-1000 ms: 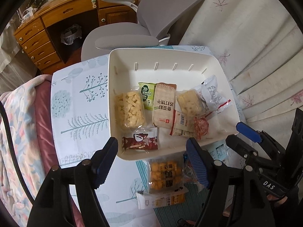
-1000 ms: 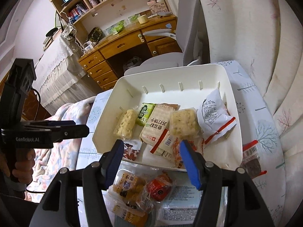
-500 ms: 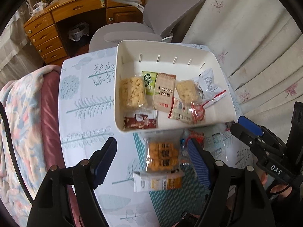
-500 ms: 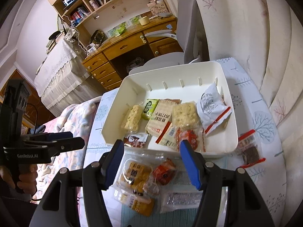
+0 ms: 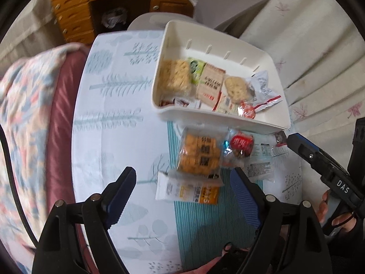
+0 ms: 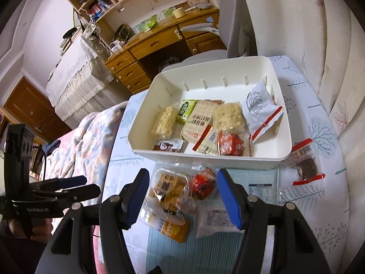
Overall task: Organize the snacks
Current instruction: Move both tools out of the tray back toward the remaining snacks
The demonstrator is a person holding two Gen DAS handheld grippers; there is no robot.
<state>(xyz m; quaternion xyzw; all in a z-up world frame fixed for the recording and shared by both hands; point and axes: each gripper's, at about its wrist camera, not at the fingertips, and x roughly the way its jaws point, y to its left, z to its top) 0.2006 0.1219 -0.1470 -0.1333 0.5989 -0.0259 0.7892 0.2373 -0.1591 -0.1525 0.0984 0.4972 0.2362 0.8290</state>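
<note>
A white bin [image 5: 219, 116] [image 6: 205, 157] on the tree-print tablecloth holds several wrapped snacks. In front of it lie loose snacks: an orange cracker pack [image 5: 198, 155] [image 6: 168, 187], a red-wrapped snack [image 5: 241, 142] [image 6: 203, 182], a yellow-and-white packet [image 5: 189, 190] [image 6: 173, 227] and a white packet [image 5: 260, 166] [image 6: 216, 219]. My left gripper [image 5: 182, 182] hovers over the yellow-and-white packet, its jaws opening, touching nothing. My right gripper [image 6: 182, 196] hangs open above the cracker pack and red snack, apart from them.
A dark snack in a clear, red-edged wrapper [image 6: 305, 166] lies right of the bin. A grey chair [image 5: 205, 2] and a wooden desk [image 6: 159, 43] stand beyond the table. A patterned blanket [image 5: 27, 105] lies to the left, a curtain [image 6: 308, 34] to the right.
My left gripper has drawn back from over the bin to above the loose snacks, rolled a little, and its jaws have widened. My right gripper has backed off slightly.
</note>
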